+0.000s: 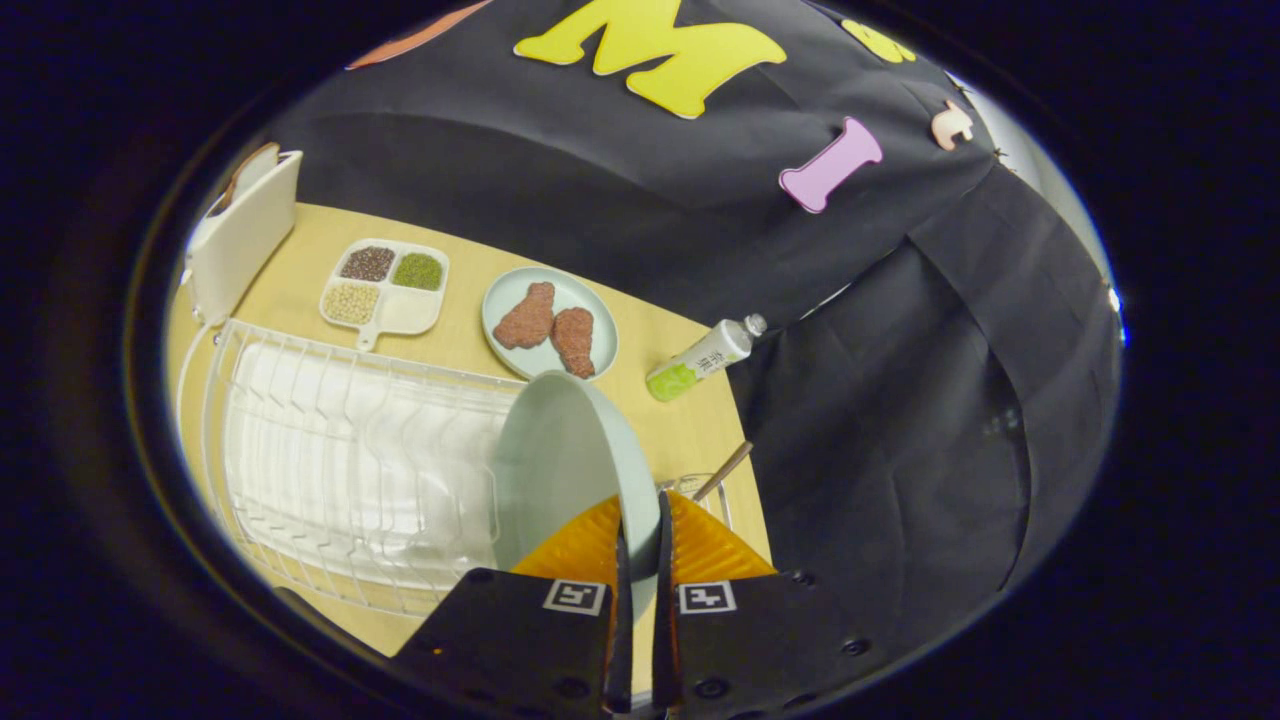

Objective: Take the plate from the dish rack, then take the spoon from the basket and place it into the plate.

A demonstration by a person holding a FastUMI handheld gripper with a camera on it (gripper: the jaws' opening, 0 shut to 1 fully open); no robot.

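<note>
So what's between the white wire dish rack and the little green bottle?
In the gripper view, the pale green plate, upright, pinched by the gripper, lies between dish rack and bottle.

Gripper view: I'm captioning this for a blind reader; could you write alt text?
The gripper is shut on the rim of a pale plate standing on edge at the end of a white dish rack. Beyond, on the wooden table, sit a second plate with food, a divided tray and a lying bottle.

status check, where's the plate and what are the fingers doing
Gripper shut on the plate rim, both fingers pinching it. Plate upright at the dish rack end. Spoon handle in the basket just beyond the fingers.
</note>
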